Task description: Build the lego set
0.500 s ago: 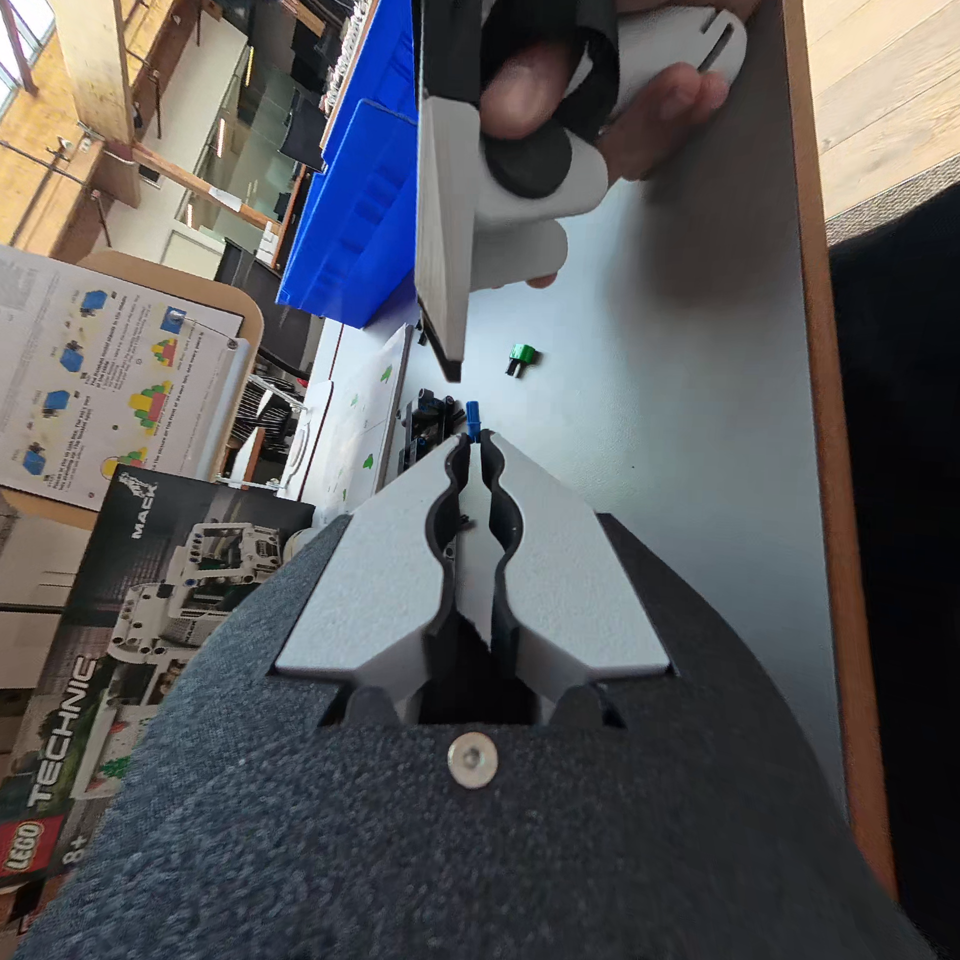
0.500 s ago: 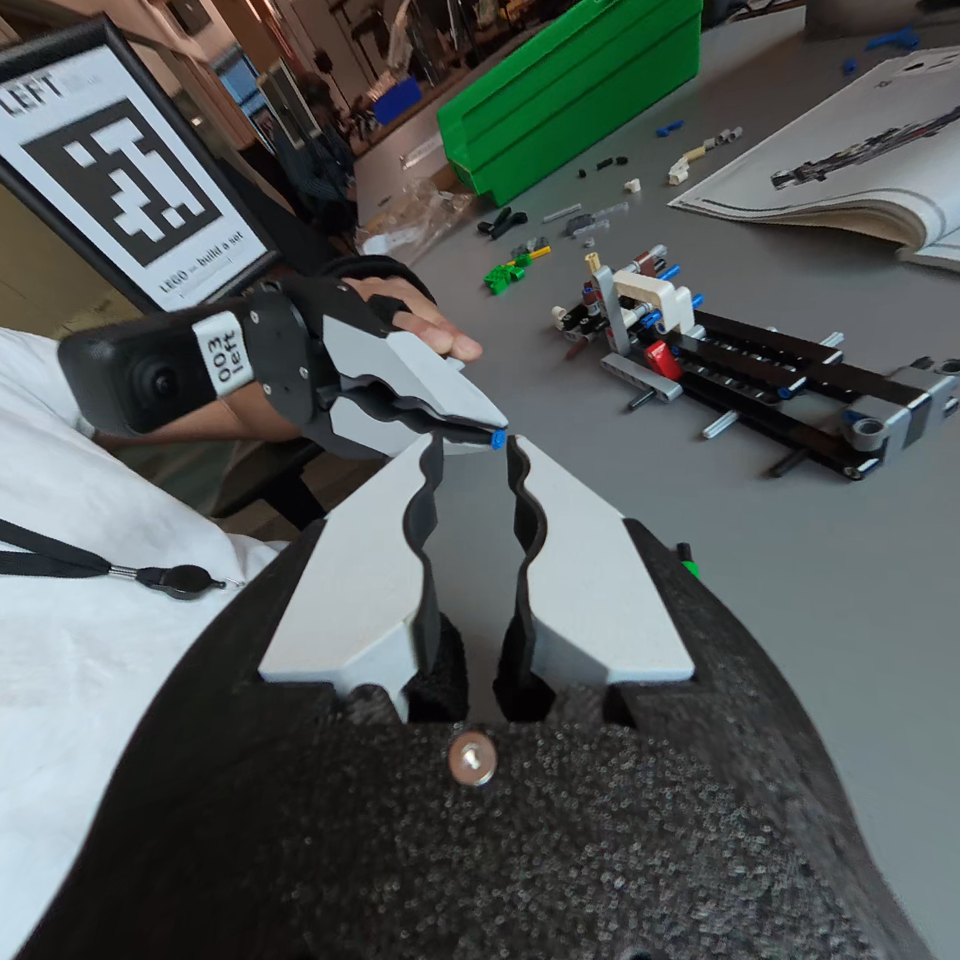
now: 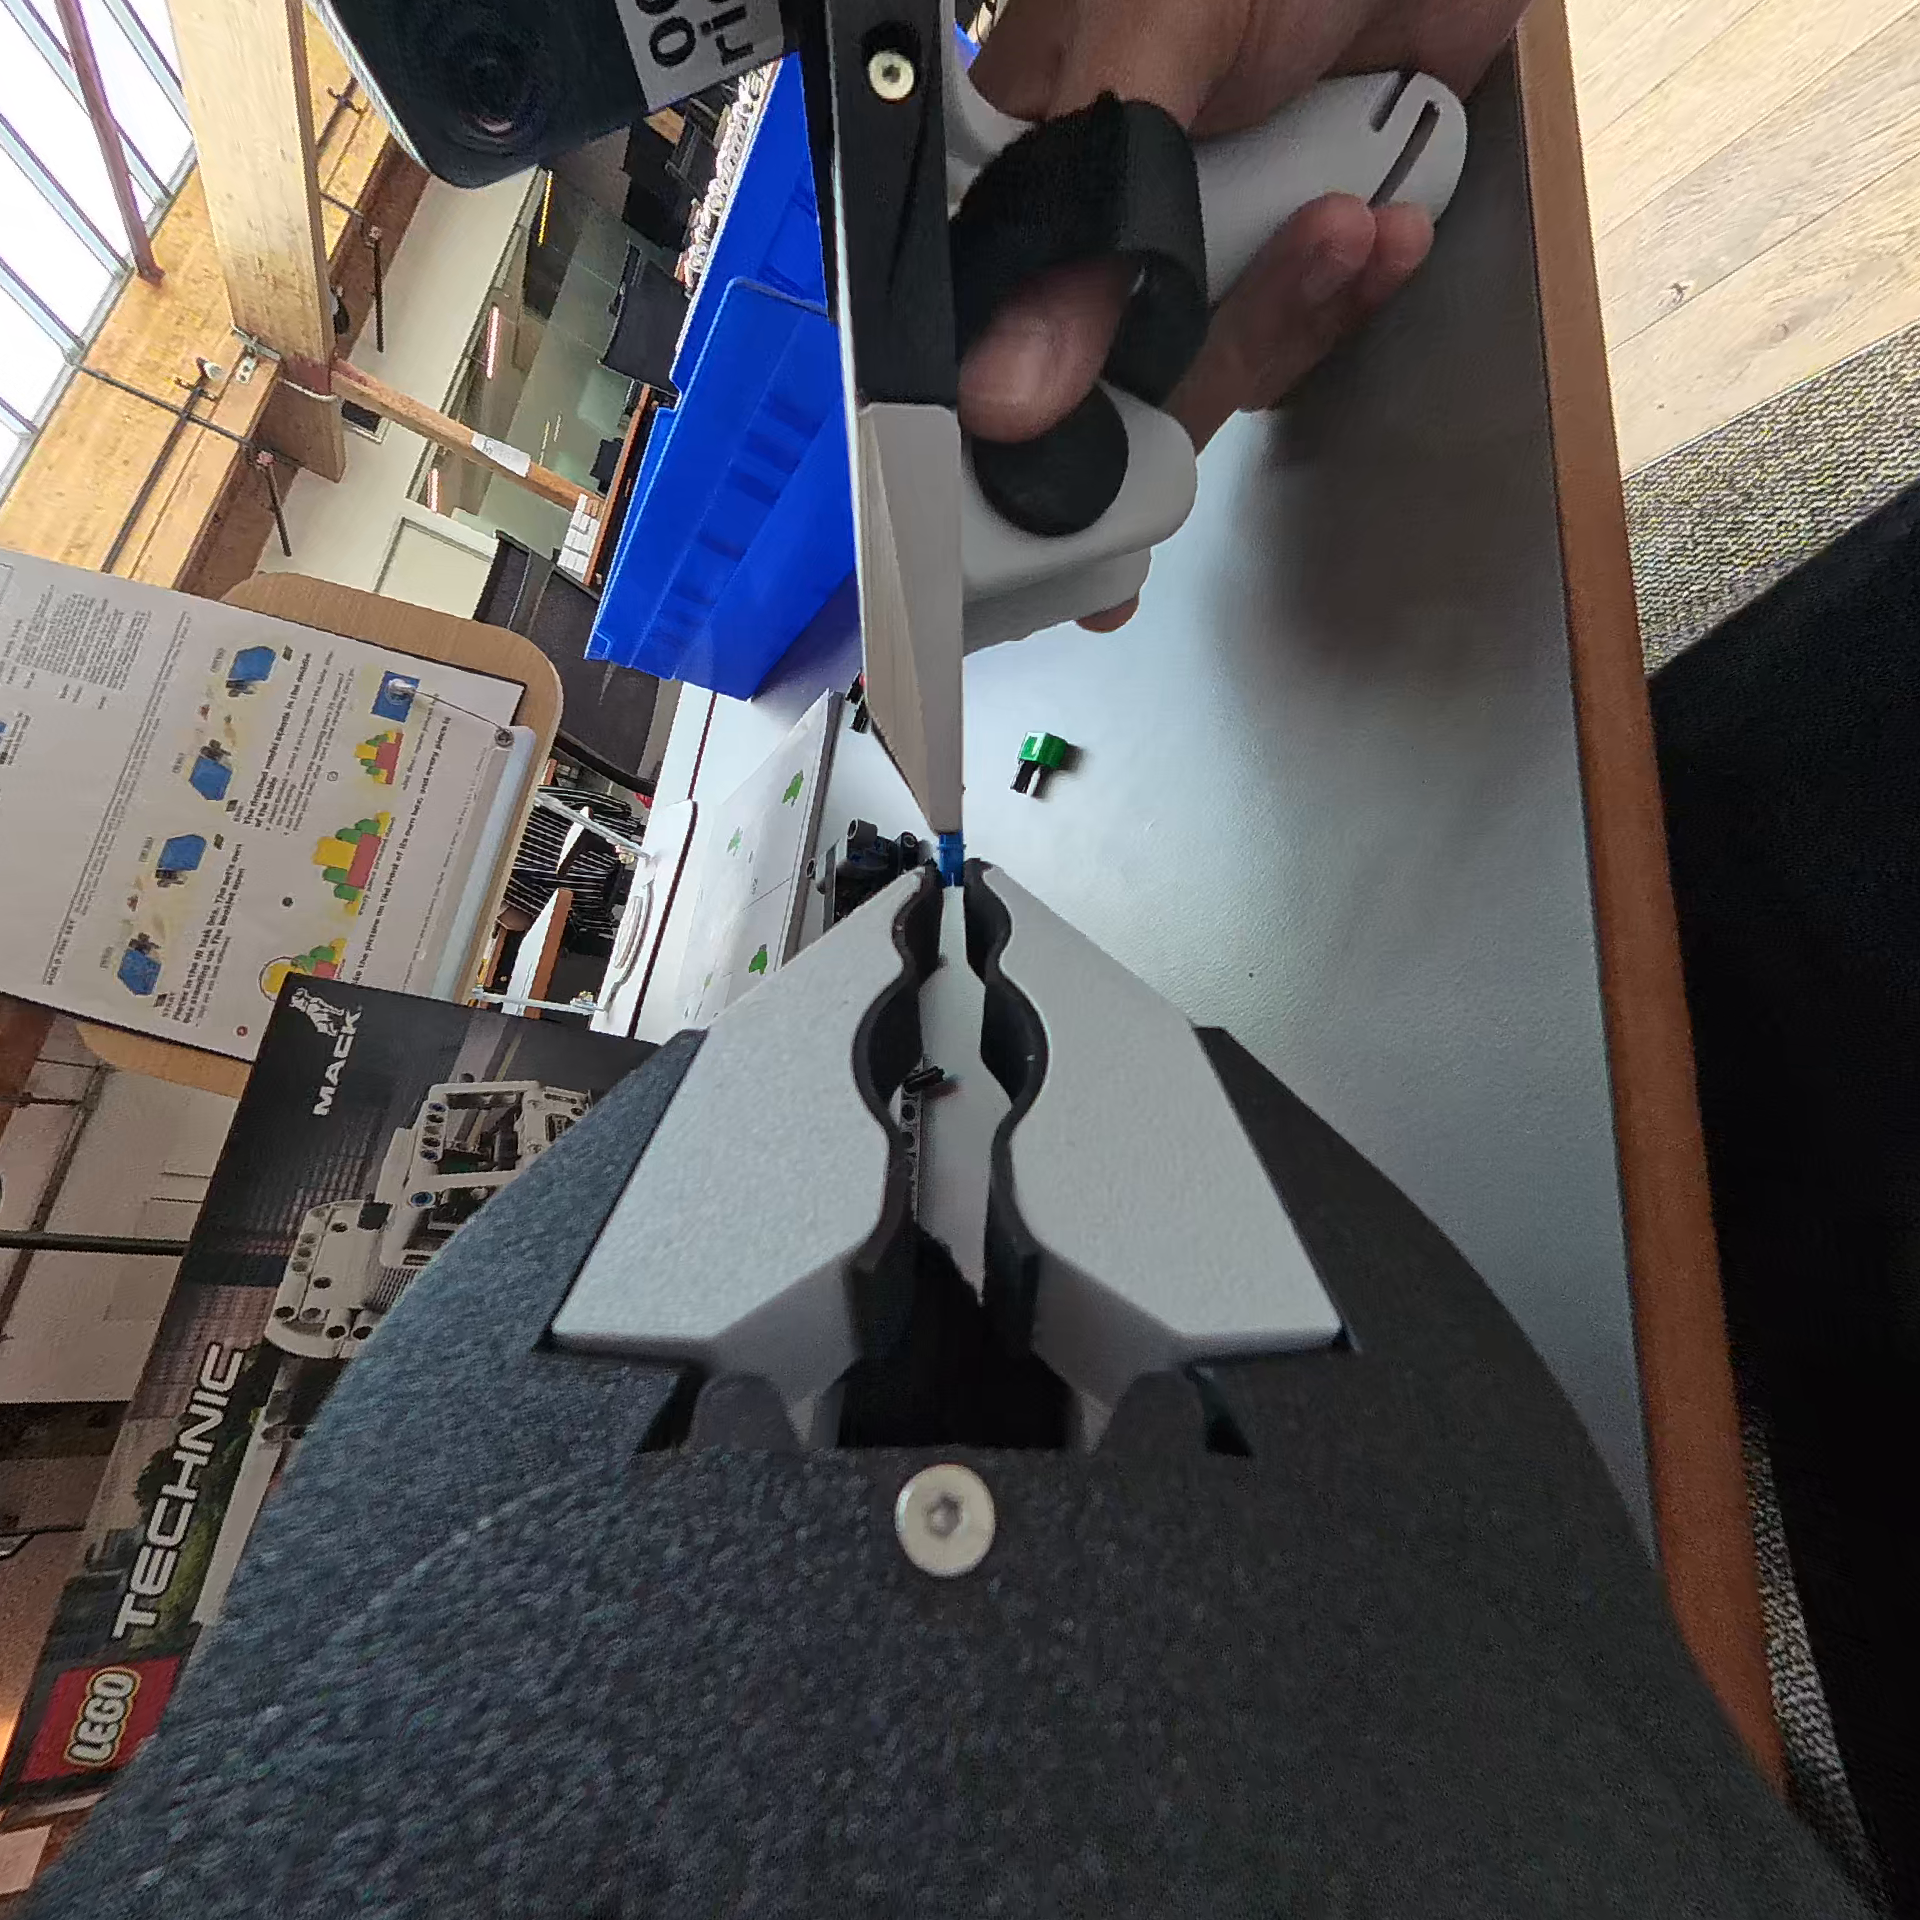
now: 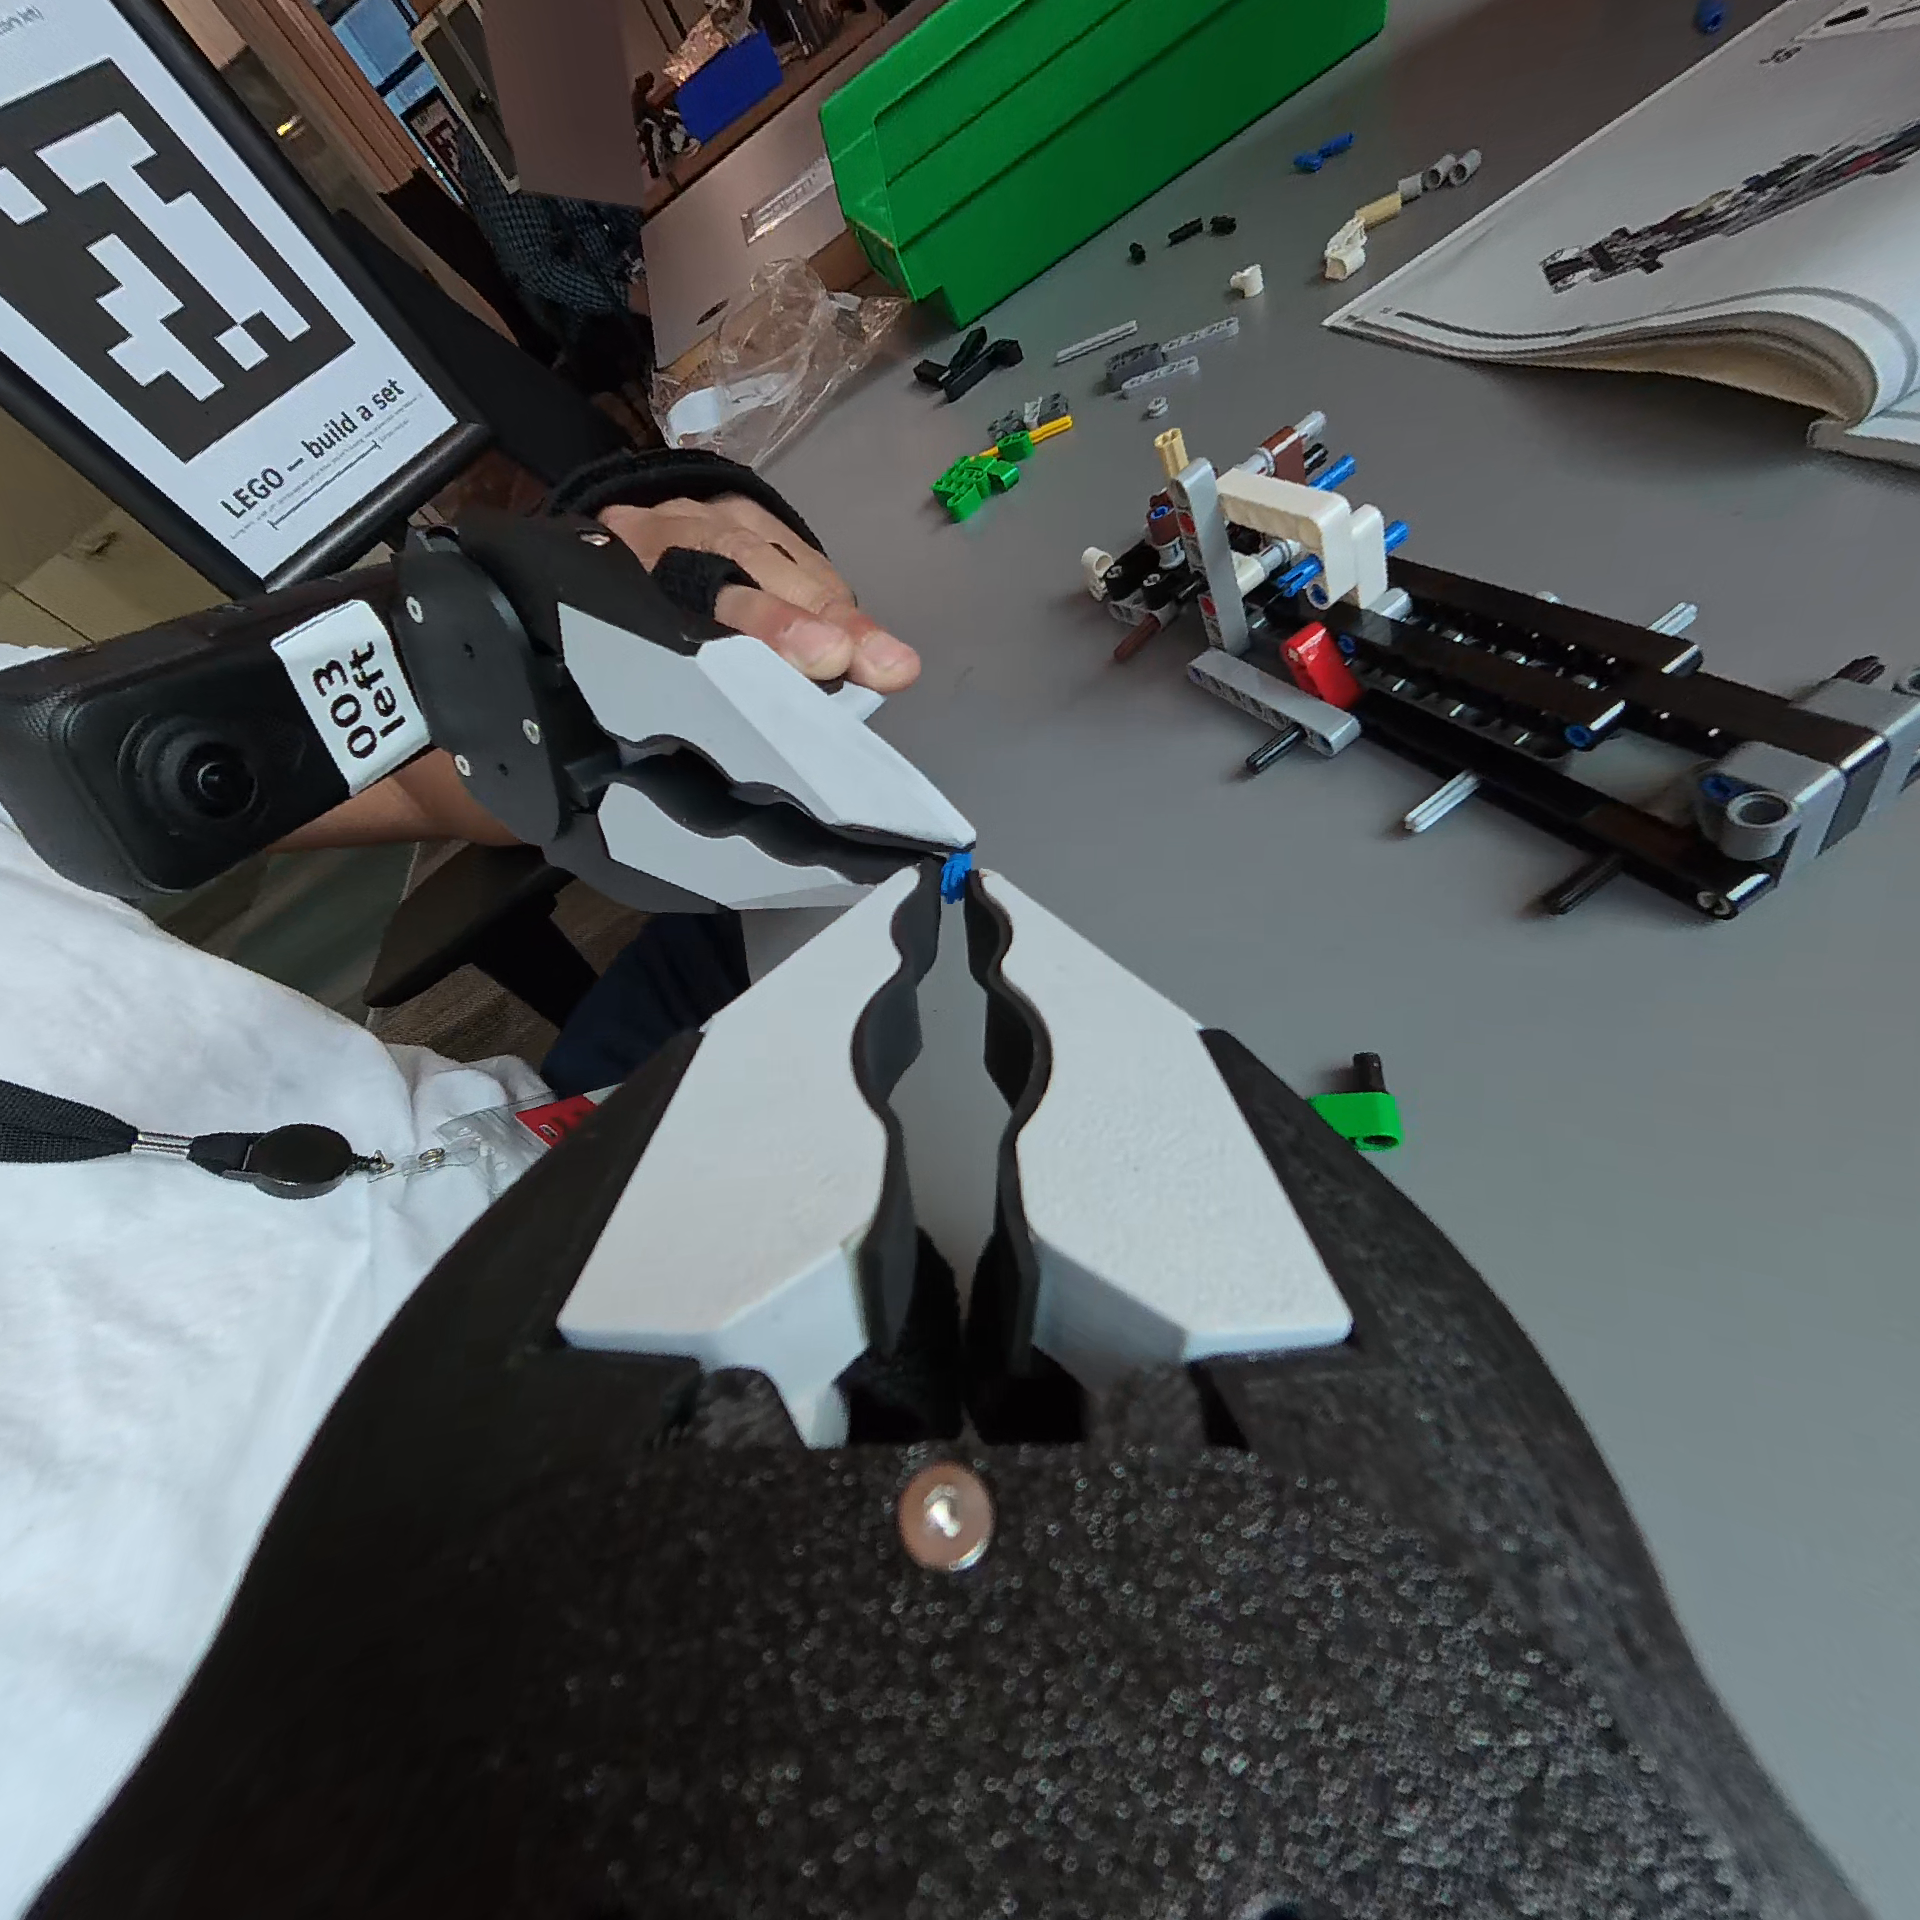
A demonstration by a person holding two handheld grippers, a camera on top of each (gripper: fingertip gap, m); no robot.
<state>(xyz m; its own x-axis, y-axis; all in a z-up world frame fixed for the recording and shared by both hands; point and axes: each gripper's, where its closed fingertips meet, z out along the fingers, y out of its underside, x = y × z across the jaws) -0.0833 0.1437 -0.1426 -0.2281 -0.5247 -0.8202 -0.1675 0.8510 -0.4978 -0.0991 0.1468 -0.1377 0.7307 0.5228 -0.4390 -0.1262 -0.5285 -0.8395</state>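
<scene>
Since the earlier frame, the right gripper (image 4: 950,883) has narrowed from a clear gap to a slim one and come up against the blue pin (image 4: 953,875), which it now meets tip to tip with the left gripper (image 3: 948,878). That left gripper is pinched nearly closed on the blue pin at its fingertips. Whether the right gripper's tips truly clamp the pin or only touch it is hard to tell from these angles. Both tools hang above the grey table (image 4: 1351,1455). On it, well apart from the pin, lies the partly built black-and-grey chassis (image 4: 1507,665), with a small green piece (image 4: 1361,1117) just beside the right gripper. An open instruction booklet (image 4: 1662,281) and a green bin (image 4: 1039,135) sit farther back.
</scene>
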